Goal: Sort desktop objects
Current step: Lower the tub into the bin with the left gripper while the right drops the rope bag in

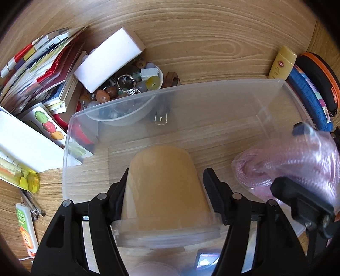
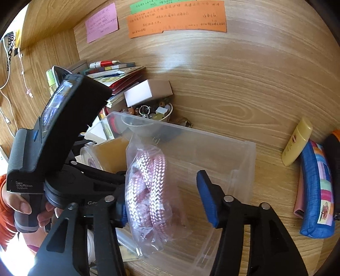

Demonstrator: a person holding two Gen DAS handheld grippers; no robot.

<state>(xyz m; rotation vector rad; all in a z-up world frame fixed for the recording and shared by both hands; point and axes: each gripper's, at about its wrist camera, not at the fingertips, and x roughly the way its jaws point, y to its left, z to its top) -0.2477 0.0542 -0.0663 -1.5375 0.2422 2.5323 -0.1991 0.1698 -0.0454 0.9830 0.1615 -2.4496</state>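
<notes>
A clear plastic box (image 1: pixel 191 85) lies on the wooden desk. Over its near end my left gripper (image 1: pixel 166 180) is shut on an amber lidded cup (image 1: pixel 165 186), lid toward the camera. In the right wrist view that cup (image 2: pixel 112 152) shows beside the left gripper's body, held by a person's hand (image 2: pixel 21 206). My right gripper (image 2: pixel 163 191) stands open over the box (image 2: pixel 233 161). A clear bag of pink braided rope (image 2: pixel 148 186) sits between its blue pads, leaning on the left one and apart from the right one. The bag (image 1: pixel 286 161) and right gripper (image 1: pixel 293 157) show at the left wrist view's right edge.
Behind the box stand a bowl of beads and stones (image 1: pixel 127 89), a white carton (image 1: pixel 110 61) and a stack of books (image 1: pixel 42 70). A yellow bottle (image 2: pixel 297 142) and a blue pencil case (image 2: pixel 316 191) lie to the right. Coloured notes (image 2: pixel 176 19) hang on the back panel.
</notes>
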